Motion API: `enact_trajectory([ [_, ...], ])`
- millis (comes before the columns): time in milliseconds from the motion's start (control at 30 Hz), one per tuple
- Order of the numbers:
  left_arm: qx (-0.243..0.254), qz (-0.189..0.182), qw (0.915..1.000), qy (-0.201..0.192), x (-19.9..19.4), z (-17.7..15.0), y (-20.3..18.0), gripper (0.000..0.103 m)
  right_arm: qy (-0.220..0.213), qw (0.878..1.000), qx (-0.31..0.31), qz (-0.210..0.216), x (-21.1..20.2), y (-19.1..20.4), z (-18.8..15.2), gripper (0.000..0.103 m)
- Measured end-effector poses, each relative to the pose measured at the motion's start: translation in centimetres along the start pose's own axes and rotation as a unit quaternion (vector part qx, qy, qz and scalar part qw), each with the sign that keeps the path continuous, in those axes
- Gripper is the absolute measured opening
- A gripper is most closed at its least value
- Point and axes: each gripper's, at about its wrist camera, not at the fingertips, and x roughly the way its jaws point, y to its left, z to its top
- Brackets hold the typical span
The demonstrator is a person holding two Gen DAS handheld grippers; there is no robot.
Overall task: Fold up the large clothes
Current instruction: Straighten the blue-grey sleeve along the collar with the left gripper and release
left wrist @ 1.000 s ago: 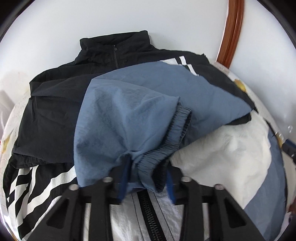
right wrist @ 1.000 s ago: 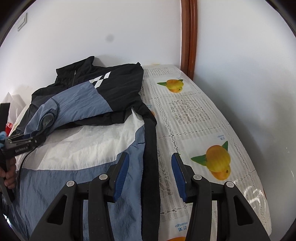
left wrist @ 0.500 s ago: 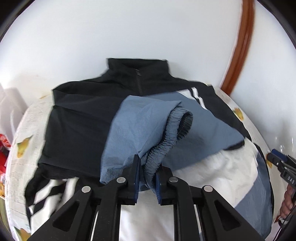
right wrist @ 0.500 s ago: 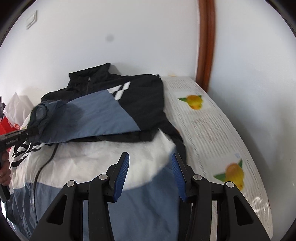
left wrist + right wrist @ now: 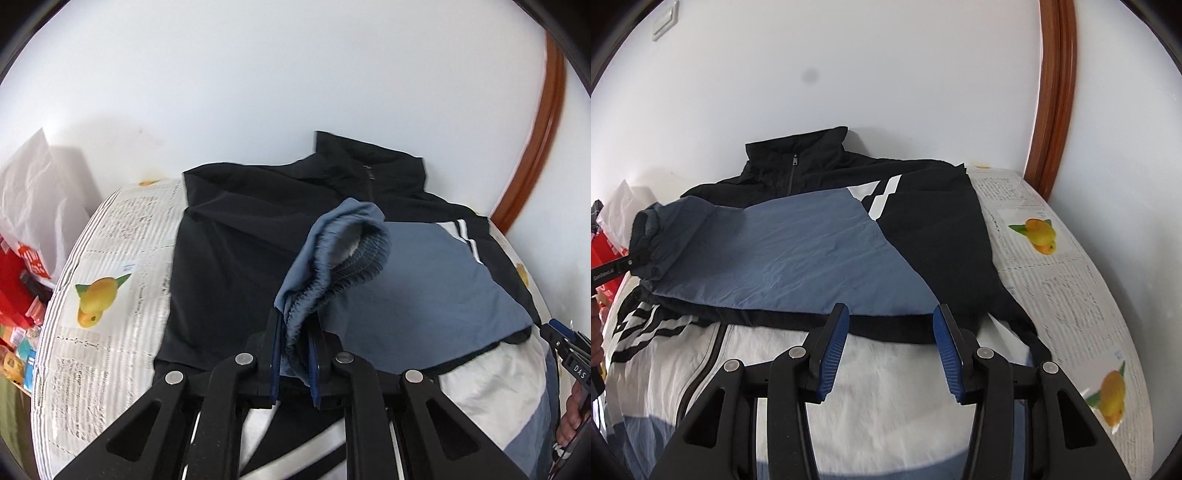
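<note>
A black, blue and white zip jacket [image 5: 236, 258] lies front up on the table, collar toward the wall; it also shows in the right wrist view [image 5: 923, 236]. Its blue sleeve [image 5: 783, 254] is folded across the chest. My left gripper [image 5: 295, 350] is shut on the sleeve's elastic cuff [image 5: 332, 266] and holds it raised above the jacket; the cuff [image 5: 646, 236] shows at the left in the right wrist view. My right gripper [image 5: 890, 332] is open and empty, just above the white panel [image 5: 886, 387] near the folded sleeve's lower edge.
A tablecloth [image 5: 1067, 288] printed with oranges and text covers the table. A white plastic bag [image 5: 40, 192] and red packages [image 5: 14, 280] stand at the left. A white wall is behind, with a brown wooden door frame [image 5: 1052, 92] at the right.
My left gripper closed on the cuff, lifted it and drew the sleeve left across the chest. My right gripper moved left from the jacket's right edge over the white panel, still open.
</note>
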Motion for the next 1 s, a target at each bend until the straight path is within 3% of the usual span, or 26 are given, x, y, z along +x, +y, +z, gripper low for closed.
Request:
enact_trajectory([
  [200, -0.026, 0.009, 0.9993, 0.024, 1.3, -0.9, 2.2, 0.016, 0.008, 1.000, 0.001, -0.014, 2.2, 0.1, 0.5, 0.047],
  [500, -0.032, 0.036, 0.9986, 0.021, 0.2, -1.4, 3.8, 0.019, 0.046, 0.998, 0.015, -0.046, 5.1, -0.6, 0.1, 0.047],
  [700, -0.032, 0.052, 0.9981, 0.013, -2.1, -1.9, 4.1, 0.019, 0.046, 0.998, 0.016, -0.046, 3.5, -0.5, -0.3, 0.047],
  [1000, -0.025, 0.062, 0.9977, 0.013, -7.4, -4.5, 3.7, 0.019, 0.023, 0.999, -0.003, -0.038, -2.5, -1.0, -2.5, 0.047],
])
